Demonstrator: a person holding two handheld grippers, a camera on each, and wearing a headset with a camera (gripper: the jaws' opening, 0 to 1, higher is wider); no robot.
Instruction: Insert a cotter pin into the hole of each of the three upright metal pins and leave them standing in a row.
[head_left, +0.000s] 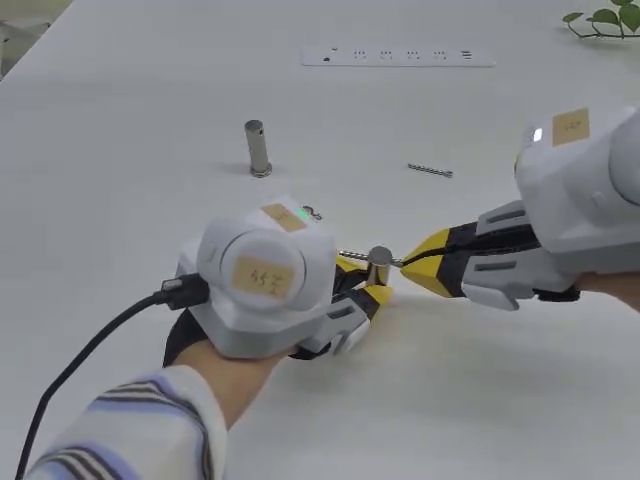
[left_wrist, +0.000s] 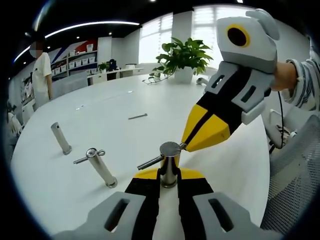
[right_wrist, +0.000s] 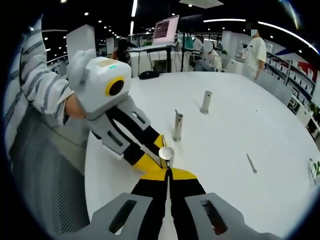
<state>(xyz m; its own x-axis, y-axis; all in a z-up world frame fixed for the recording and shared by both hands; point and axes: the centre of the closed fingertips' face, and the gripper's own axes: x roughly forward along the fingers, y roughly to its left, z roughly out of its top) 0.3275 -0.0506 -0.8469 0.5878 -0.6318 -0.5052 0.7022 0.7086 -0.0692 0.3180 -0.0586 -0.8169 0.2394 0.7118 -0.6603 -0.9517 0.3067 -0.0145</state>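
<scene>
Left gripper view is showing the left gripper (left_wrist: 169, 177) clamping its black-and-yellow jaws around the short grey steel pin with the round flat head (left_wrist: 170, 150), holding it upright low over the white counter (left_wrist: 125, 135); whether its foot is touching the counter I cannot tell. The right gripper (left_wrist: 187, 146) is pinching one end of a thin silver cotter pin (left_wrist: 149, 162), whose other end is sticking out past the hole. The risk is sitting right here: if the right gripper is backing off without letting go cleanly, it is likely dragging the cotter pin back out, and if the left gripper is opening while the pin is leaning, the pin is probably toppling. Just beyond, a second grey steel pin (left_wrist: 101, 169) is standing with its own silver cotter pin (left_wrist: 80, 160) through it, near enough for a swinging gripper to be knocking it over. Farther off, the third, bare grey steel pin (left_wrist: 61, 138) and the last loose cotter pin (left_wrist: 137, 116) are waiting, well apart
</scene>
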